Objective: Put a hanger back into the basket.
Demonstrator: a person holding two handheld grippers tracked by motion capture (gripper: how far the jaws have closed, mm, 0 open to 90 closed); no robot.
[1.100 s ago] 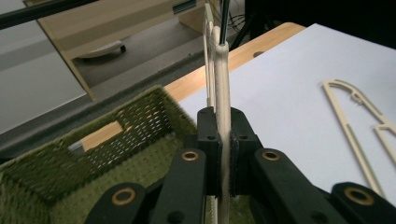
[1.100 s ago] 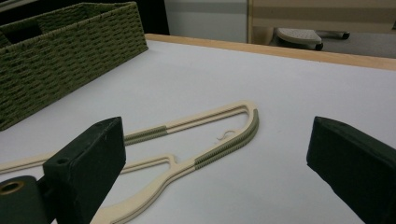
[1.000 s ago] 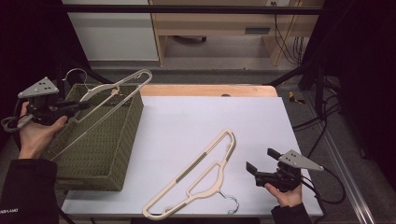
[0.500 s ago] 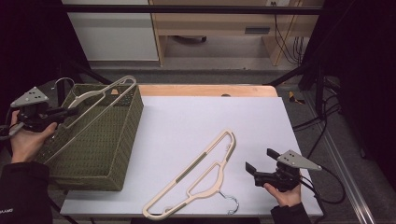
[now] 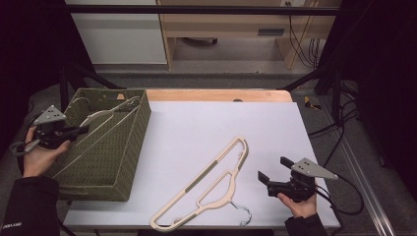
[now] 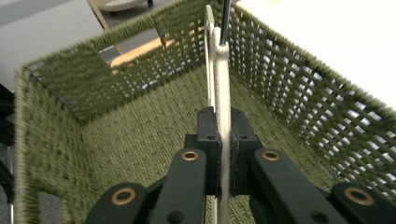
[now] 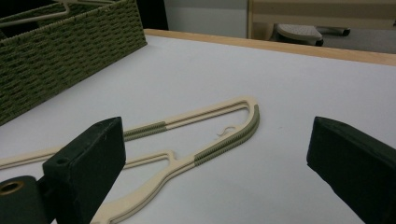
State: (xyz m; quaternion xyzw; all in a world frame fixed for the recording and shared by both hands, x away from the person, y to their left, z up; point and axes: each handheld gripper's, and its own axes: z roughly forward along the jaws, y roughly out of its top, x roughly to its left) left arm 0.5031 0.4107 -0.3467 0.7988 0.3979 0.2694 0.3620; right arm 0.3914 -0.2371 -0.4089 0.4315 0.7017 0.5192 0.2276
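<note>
A cream hanger point(image 5: 105, 117) slants down inside the green woven basket point(image 5: 140, 129) at the table's left. My left gripper point(image 5: 82, 131) is shut on its thin edge at the basket's left rim. In the left gripper view the black pads point(image 6: 208, 140) clamp the hanger point(image 6: 221, 70) above the basket floor point(image 6: 140, 135). A second cream hanger point(image 5: 211, 184) with green grip strips and a metal hook lies flat on the white table. To its right, near the front edge, my right gripper point(image 5: 274, 168) stands open and empty. The right gripper view looks between those jaws point(image 7: 219, 144) at this hanger point(image 7: 233, 133).
White table top point(image 5: 206, 123) has a wooden strip point(image 5: 216, 94) along its far edge. Black frame bars point(image 5: 314, 73) stand at the back corners and cables point(image 5: 339, 123) trail off the right side. A wooden desk stands on the floor beyond.
My left gripper has sunk with the hanger, which went from sticking up above the basket rim to lying down inside it. The right gripper and the table hanger kept still.
</note>
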